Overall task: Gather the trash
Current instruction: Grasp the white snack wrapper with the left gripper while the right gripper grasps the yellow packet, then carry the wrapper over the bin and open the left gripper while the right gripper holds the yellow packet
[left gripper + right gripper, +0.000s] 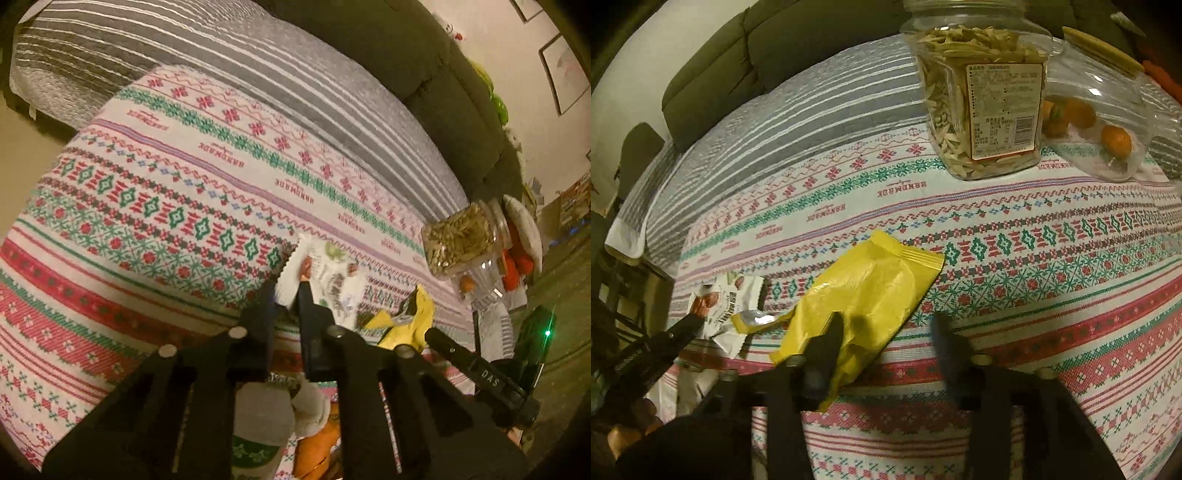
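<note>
A white printed snack wrapper (325,277) lies near the edge of the patterned tablecloth (166,192). My left gripper (286,295) is shut on the wrapper's near edge. It also shows in the right wrist view (727,302), with the left gripper's finger (683,325) on it. A yellow wrapper (864,291) lies flat on the cloth; it also shows in the left wrist view (406,325). My right gripper (886,325) is open, its left finger over the yellow wrapper's near end, its right finger beside it.
A clear jar of seeds (982,99) stands at the back of the table, with a clear lidded container of small oranges (1097,122) to its right. A grey striped cloth (775,107) covers the far side. A dark sofa (738,40) sits behind.
</note>
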`<state>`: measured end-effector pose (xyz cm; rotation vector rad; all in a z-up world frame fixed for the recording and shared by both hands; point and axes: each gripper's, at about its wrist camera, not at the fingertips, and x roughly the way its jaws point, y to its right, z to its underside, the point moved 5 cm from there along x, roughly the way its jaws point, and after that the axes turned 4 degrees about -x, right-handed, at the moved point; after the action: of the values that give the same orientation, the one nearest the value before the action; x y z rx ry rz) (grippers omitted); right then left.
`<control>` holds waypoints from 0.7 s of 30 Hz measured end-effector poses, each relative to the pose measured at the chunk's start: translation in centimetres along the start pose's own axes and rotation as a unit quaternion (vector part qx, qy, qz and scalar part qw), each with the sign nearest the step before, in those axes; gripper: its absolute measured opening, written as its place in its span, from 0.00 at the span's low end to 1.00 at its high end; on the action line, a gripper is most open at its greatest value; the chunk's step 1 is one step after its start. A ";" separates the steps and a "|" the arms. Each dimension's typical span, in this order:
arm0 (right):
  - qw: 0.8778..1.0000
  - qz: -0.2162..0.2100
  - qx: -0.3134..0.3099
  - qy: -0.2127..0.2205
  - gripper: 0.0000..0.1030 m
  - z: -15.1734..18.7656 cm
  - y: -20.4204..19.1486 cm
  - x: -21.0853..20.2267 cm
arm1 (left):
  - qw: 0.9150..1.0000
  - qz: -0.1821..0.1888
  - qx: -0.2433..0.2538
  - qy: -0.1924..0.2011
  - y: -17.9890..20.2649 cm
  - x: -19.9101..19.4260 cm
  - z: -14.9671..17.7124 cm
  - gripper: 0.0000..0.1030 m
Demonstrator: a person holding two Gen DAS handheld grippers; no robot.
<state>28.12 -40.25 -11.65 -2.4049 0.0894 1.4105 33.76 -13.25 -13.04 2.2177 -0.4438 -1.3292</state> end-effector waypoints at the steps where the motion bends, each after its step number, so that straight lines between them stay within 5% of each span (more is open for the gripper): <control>1: 1.000 -0.001 0.001 -0.001 0.59 -0.1 -0.2 0.0 | 1.000 0.002 0.000 0.003 -0.2 -0.5 -0.1 0.10; 8: 0.999 0.001 0.029 -0.018 0.85 -0.5 -2.5 0.8 | 0.999 -0.001 0.004 0.047 -0.6 -4.4 -1.0 0.08; 18: 0.997 0.061 -0.018 -0.030 0.84 0.2 -6.2 3.9 | 0.997 -0.004 0.002 0.082 -2.4 -9.2 -1.5 0.07; 21: 0.993 0.100 -0.057 -0.026 0.66 0.4 -6.9 4.2 | 0.996 -0.007 0.002 0.084 -2.9 -10.2 -1.3 0.07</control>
<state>31.42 -33.16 -13.61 -2.5069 0.2491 1.6062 30.23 -5.24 -6.91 2.3167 -0.3701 -1.1388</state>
